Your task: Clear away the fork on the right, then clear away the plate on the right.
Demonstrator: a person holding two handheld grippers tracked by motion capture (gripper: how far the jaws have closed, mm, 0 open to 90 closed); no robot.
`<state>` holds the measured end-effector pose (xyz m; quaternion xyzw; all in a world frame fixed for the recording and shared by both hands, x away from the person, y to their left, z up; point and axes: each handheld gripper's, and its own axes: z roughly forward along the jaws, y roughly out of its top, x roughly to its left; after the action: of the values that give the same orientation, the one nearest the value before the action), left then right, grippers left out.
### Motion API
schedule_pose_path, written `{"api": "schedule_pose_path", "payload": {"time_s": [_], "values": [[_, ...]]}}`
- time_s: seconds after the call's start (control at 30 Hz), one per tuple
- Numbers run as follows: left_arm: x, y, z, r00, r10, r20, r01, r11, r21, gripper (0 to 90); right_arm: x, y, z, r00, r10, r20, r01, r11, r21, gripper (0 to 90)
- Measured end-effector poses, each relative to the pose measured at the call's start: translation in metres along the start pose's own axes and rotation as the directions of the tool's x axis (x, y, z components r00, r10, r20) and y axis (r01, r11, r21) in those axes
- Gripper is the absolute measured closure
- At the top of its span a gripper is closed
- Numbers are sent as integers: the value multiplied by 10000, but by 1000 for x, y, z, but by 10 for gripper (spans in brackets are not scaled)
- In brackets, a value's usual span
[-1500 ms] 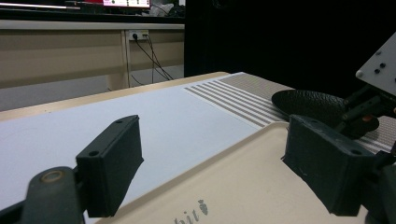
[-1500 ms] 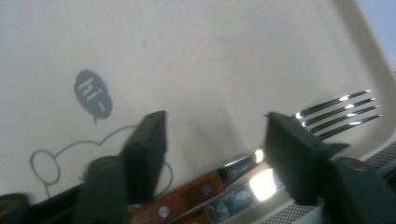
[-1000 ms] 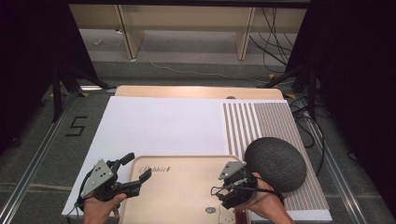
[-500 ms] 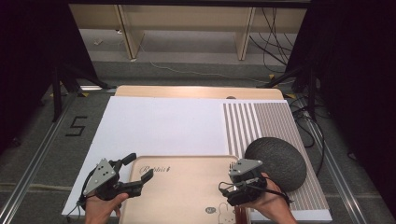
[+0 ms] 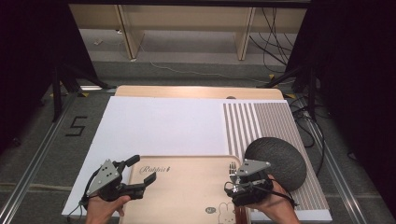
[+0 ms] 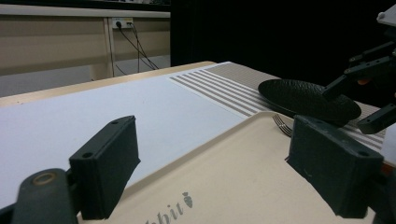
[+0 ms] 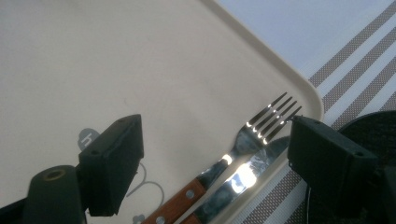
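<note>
While spread wide, right claw (image 7: pixel 215 158) directly above fork (image 7: pixel 243 144) and knife (image 7: pixel 233 184) on tray (image 7: pixel 140 60).

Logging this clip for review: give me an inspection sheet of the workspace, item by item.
Surface: white sheet and striped mat on a wooden table.
Job's things: fork and knife lying along the beige tray edge; dark plate on the mat.
Clutter: nothing seen.
Grippers: left gripper open over the tray's left edge; right gripper open above the cutlery.
Cables: loose leads on the floor right of the table.
Surroundings: wooden shelving, dark curtains.
</note>
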<state>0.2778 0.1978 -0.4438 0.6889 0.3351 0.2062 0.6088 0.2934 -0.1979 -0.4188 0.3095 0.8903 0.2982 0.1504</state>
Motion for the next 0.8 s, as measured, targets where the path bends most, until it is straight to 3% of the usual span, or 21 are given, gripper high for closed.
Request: {"api": "schedule_pose_path", "payload": {"time_s": [0.1,0.13,0.17,0.2,0.23,0.3,0.33,0.53,0.67,0.8], "values": [[0,0,0,10000,6,56,-5,9999,-118,154,-1,-2,-2,9995,226,238,-220,9994,-259,192],[0,0,0,10000,-76,-27,76,10000,-51,154,-3,-3,-5,10000,83,50,-81,9997,-246,192],[0,1,0,9999,-147,-29,147,9999,-77,154,-3,-3,-5,9995,262,152,-256,9989,-398,191],[0,1,0,9999,-148,-1,148,9998,-112,154,-4,-4,-5,9997,152,187,-143,9986,-514,189],[-1,1,0,10000,-95,17,95,9999,-91,154,-5,-5,-8,9997,240,17,-239,9993,-303,189],[-1,1,0,10000,-23,46,23,10000,-75,155,-5,-7,-10,9988,473,141,-468,9983,-341,189],[-1,1,0,10000,-17,47,17,10000,-99,155,-7,-8,-10,9994,331,73,-328,9986,-409,185],[-1,1,0,10000,-7,62,8,10000,-68,156,-13,-16,-19,9956,934,-76,-937,9928,-752,184],[-1,1,-1,9999,-31,110,33,9997,-222,157,-13,-24,-29,9824,1865,-26,-1860,9784,-899,185],[-1,1,-2,10000,43,54,-42,9999,-112,157,-18,-36,-37,9729,2305,-185,-2310,9650,-1239,184]]}}
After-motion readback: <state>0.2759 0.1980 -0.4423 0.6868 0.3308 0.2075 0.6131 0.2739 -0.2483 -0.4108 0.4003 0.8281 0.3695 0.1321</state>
